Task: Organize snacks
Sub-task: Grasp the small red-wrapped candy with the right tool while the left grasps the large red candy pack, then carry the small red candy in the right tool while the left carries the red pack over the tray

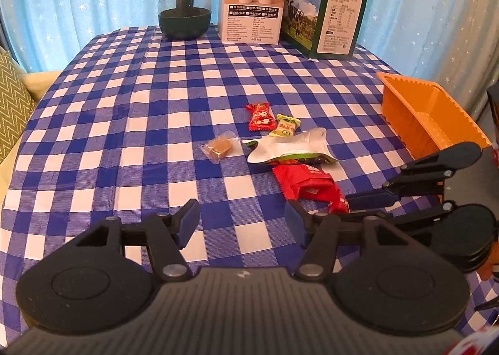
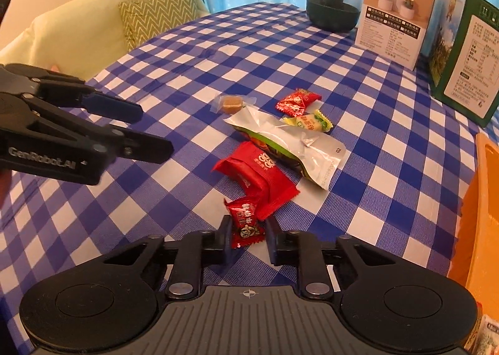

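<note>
Loose snacks lie mid-table: a brown sweet in clear wrap (image 1: 220, 146), a red candy (image 1: 258, 115), a yellow-green candy (image 1: 285, 126), a white-and-green pouch (image 1: 290, 147) and a large red packet (image 1: 307, 182). My right gripper (image 2: 248, 232) points down at the cloth, shut on a small red candy (image 2: 244, 224) that lies against the large red packet (image 2: 259, 174). In the left wrist view the right gripper (image 1: 347, 207) comes in from the right. My left gripper (image 1: 241, 218) hovers open over bare cloth, holding nothing; in the right wrist view the left gripper (image 2: 152, 130) is at the left.
An orange tray (image 1: 430, 118) stands at the table's right edge. At the back are a dark glass pot (image 1: 184, 6), a white box (image 1: 252, 2) and a green box (image 1: 330, 12). A sofa with a zigzag cushion (image 2: 156, 15) lies beyond the left edge.
</note>
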The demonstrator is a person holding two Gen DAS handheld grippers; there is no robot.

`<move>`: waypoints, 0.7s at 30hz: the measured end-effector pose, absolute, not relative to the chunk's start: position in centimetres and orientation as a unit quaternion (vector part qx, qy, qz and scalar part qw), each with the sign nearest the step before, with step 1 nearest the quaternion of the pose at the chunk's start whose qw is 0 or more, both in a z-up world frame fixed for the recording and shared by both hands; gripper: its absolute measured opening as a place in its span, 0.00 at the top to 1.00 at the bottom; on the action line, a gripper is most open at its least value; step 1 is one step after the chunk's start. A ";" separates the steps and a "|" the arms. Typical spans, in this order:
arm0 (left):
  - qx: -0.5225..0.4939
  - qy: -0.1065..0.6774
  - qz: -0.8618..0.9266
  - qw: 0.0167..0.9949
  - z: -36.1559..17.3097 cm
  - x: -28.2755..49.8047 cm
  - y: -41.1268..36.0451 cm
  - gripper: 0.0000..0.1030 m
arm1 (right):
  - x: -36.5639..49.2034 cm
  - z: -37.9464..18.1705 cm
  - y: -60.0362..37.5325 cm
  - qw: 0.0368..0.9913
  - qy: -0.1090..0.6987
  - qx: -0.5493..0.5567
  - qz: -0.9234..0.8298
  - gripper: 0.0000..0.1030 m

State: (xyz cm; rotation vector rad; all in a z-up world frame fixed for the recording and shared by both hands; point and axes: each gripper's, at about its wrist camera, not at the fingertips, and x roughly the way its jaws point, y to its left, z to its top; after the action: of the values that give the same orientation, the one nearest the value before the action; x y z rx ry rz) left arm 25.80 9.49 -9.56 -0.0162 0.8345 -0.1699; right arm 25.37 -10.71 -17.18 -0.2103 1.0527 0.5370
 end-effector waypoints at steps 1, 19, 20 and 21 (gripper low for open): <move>-0.008 0.405 -0.084 0.911 -9.6 25.9 9.3 0.45 | 25.3 -17.0 -10.8 0.825 0.496 -0.096 0.251 0.85; -0.028 0.396 -0.107 0.911 -11.2 28.7 4.5 0.36 | 25.7 -12.7 -16.6 0.877 0.459 0.016 0.142 0.85; -0.030 0.397 -0.102 0.912 -11.4 28.9 4.3 0.36 | 25.7 -12.6 -16.7 0.878 0.457 0.017 0.140 0.85; -0.036 0.398 -0.100 0.911 -11.5 29.1 4.1 0.36 | 25.7 -12.5 -16.7 0.880 0.455 0.017 0.138 0.85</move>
State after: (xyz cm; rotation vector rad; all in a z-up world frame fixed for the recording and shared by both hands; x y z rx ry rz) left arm 29.13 4.12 -11.50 -0.0740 0.8211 -0.2054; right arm 25.74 -16.71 -12.52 0.0355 0.9480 0.2885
